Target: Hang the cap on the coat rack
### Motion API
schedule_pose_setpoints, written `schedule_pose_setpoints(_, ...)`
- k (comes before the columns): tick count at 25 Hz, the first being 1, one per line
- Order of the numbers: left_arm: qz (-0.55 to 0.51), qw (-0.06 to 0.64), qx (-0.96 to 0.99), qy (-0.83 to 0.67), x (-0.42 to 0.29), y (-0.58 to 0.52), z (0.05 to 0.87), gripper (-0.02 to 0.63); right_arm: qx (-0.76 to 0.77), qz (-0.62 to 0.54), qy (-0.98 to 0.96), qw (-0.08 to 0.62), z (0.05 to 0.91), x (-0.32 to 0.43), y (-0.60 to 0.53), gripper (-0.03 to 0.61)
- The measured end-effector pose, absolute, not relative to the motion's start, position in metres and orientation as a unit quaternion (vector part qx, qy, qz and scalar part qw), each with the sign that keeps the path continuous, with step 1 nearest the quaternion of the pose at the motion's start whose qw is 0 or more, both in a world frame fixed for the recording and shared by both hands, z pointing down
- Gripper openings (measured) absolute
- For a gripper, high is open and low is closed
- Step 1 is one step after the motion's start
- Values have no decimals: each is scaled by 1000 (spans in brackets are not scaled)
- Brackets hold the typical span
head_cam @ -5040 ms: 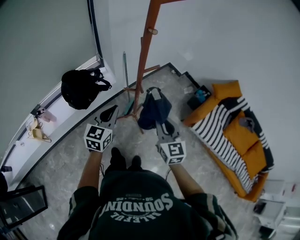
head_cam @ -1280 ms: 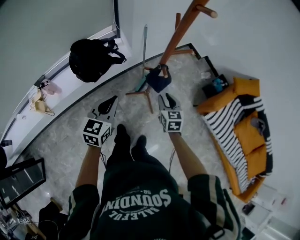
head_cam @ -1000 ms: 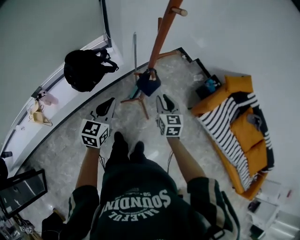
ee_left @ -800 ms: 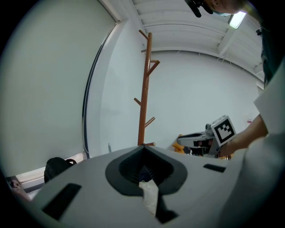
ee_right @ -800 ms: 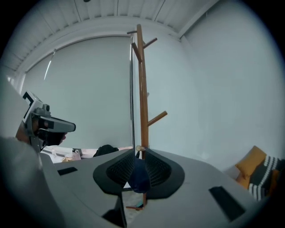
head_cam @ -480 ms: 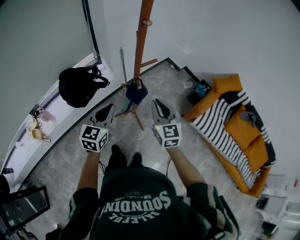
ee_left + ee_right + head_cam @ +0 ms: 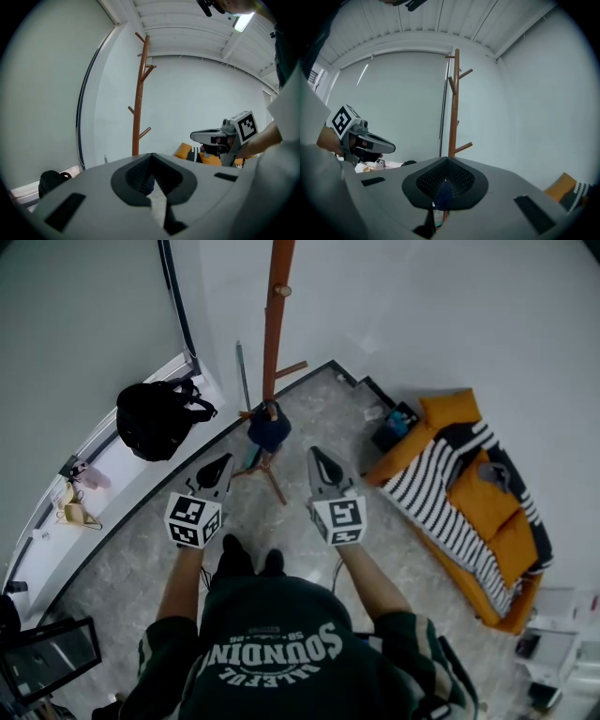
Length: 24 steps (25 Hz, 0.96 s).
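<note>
The dark blue cap (image 7: pixel 268 427) hangs on a low peg of the brown wooden coat rack (image 7: pixel 274 324), close to its feet. Both grippers are held back from the rack, apart from the cap. My right gripper (image 7: pixel 319 457) has just been closing and is now shut with nothing between its pads. Through the slit under its tips (image 7: pixel 446 160) the distant cap (image 7: pixel 444 194) shows against the rack (image 7: pixel 454 103). My left gripper (image 7: pixel 223 463) is shut and empty, its tips (image 7: pixel 151 155) pointing towards the rack (image 7: pixel 139 103).
A black backpack (image 7: pixel 155 418) lies on the white window ledge at the left. An orange sofa with a striped blanket (image 7: pixel 469 493) stands along the right wall, with a dark box (image 7: pixel 398 423) by its end. The person's feet stand on the marble floor (image 7: pixel 122 568).
The right gripper's jaws, open a second ago, have shut, and it has risen. Both grippers have drawn away from the rack. The cap, held five seconds ago, hangs on the peg.
</note>
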<state>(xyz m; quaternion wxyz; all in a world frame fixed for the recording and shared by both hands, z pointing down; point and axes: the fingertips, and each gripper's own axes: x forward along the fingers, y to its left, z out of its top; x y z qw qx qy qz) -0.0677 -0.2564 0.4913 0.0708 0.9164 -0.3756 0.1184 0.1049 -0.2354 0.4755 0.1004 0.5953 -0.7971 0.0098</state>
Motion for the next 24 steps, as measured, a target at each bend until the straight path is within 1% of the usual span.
schedule_pose_setpoints(15, 124, 73, 918, -371, -63, -254, 495, 2, 588, 7, -804, 88, 477, 97, -238, 0)
schedule_pose_setpoints(24, 128, 76, 917, -370, -68, -256, 501, 2, 577, 16, -811, 98, 482, 87, -241, 0)
